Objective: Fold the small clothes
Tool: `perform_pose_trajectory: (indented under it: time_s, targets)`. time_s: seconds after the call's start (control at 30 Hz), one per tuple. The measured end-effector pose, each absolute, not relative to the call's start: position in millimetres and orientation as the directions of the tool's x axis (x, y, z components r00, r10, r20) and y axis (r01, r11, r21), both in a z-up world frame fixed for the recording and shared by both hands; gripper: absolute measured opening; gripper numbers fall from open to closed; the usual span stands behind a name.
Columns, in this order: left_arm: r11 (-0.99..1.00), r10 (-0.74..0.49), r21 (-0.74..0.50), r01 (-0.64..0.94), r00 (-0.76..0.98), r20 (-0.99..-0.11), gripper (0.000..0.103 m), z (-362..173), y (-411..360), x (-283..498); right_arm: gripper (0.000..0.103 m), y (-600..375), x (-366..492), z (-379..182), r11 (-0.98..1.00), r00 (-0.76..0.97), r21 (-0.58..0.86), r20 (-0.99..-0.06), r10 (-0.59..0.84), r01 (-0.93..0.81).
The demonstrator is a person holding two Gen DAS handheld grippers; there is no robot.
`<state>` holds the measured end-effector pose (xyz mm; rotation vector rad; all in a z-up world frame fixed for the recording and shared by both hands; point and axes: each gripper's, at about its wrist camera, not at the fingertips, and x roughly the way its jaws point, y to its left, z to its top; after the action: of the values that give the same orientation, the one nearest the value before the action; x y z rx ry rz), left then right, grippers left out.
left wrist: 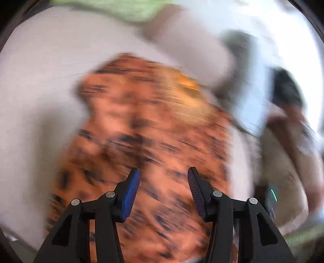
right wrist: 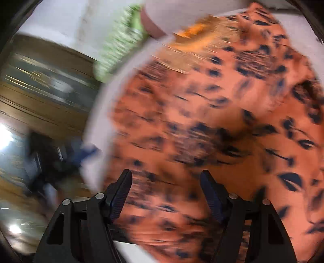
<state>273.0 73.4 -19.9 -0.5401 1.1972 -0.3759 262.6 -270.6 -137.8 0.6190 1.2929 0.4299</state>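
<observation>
- Both views are heavily smeared by motion blur, so fine detail is lost.
- The orange garment (left wrist: 145, 137) with its dark leaf-like print lies spread on the white desk (left wrist: 36, 85), and it fills most of the middle of the left wrist view.
- In the right wrist view the same orange garment (right wrist: 222, 121) covers the right and centre of the frame, with the white desk (right wrist: 101, 125) showing as a curved band along its left edge.
- The left tool (left wrist: 164, 174) has its two fingers spread wide apart with nothing between them — only the printed cloth shows in the gap, and I cannot tell whether the tips touch it.
- The right tool (right wrist: 166, 176) is likewise spread wide, gripping nothing, and sits over the near part of the garment.
- A yellowish patch (right wrist: 194, 34) shows at the far end of the garment, near the top of the right wrist view; what it is cannot be made out.
- A green and white patterned cloth (right wrist: 119, 44) lies beyond the desk edge at the upper left of the right wrist view — the same green cloth (left wrist: 125, 10) appears at the top of the left wrist view.
- Brown wooden furniture (right wrist: 40, 85) stands off to the left of the desk.
</observation>
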Motion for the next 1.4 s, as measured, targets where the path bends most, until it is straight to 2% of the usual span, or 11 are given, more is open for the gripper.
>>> perform_pose_trajectory:
  time_s: [0.13,0.17,0.2,0.23,0.37,0.47,0.53,1.1,1.17,1.23,1.4]
  targets:
    - [0.79,-0.543,-0.6,-0.127,0.31,-0.78,0.047,-47.1,92.8,315.0,0.06,-255.8,259.4,-149.0,0.806,0.181,0.59,-0.797,0.576,0.035]
    - [0.778,-0.549,-0.61,-0.148,0.311,-0.776,0.047,-52.2,94.7,325.8,0.049,-250.8,259.1,-146.1,0.822,0.18,0.569,-0.81,0.559,0.009]
    - [0.766,-0.557,-0.621,-0.163,0.314,-0.769,0.047,-58.1,96.5,329.2,0.014,-247.1,259.5,-144.8,0.829,0.177,0.559,-0.816,0.55,-0.003]
    - [0.748,-0.569,-0.638,-0.183,0.319,-0.758,0.047,-64.9,97.9,336.0,0.003,-245.7,259.7,-147.8,0.825,0.158,0.565,-0.815,0.557,0.005]
    - [0.719,-0.577,-0.658,-0.225,0.334,-0.745,0.036,-89.2,98.8,344.1,0.003,-249.3,256.2,-138.7,0.837,0.166,0.547,-0.824,0.541,-0.011]
    - [0.755,-0.54,-0.625,-0.199,0.351,-0.764,0.006,-97.7,103.5,345.2,0.003,-264.8,250.7,-108.3,0.828,0.239,0.559,-0.8,0.55,-0.035]
    - [0.732,-0.579,-0.659,-0.172,0.354,-0.735,0.005,-95.5,104.6,338.0,0.002,-280.9,240.7,-87.0,0.818,0.292,0.574,-0.775,0.56,-0.047]
    - [0.865,-0.458,-0.5,-0.04,0.343,-0.82,0.017,-83.4,77.6,272.1,0.009,-302.5,226.4,-152.2,0.9,0.227,0.423,-0.892,0.391,0.11]
    - [0.871,-0.459,-0.491,0.01,0.372,-0.807,0.038,-65.8,77.0,248.3,0.021,-307.0,218.8,-135.7,0.895,0.275,0.434,-0.877,0.394,0.103]
    - [0.88,-0.454,-0.473,0.051,0.388,-0.802,0.05,-55.8,78.3,218.0,0.069,-313.0,207.9,-121.6,0.886,0.338,0.45,-0.855,0.393,0.109]
    - [0.882,-0.459,-0.467,0.056,0.316,-0.83,0.05,-70.0,76.9,166.4,0.071,-316.7,174.8,-128.8,0.874,0.339,0.461,-0.855,0.391,0.154]
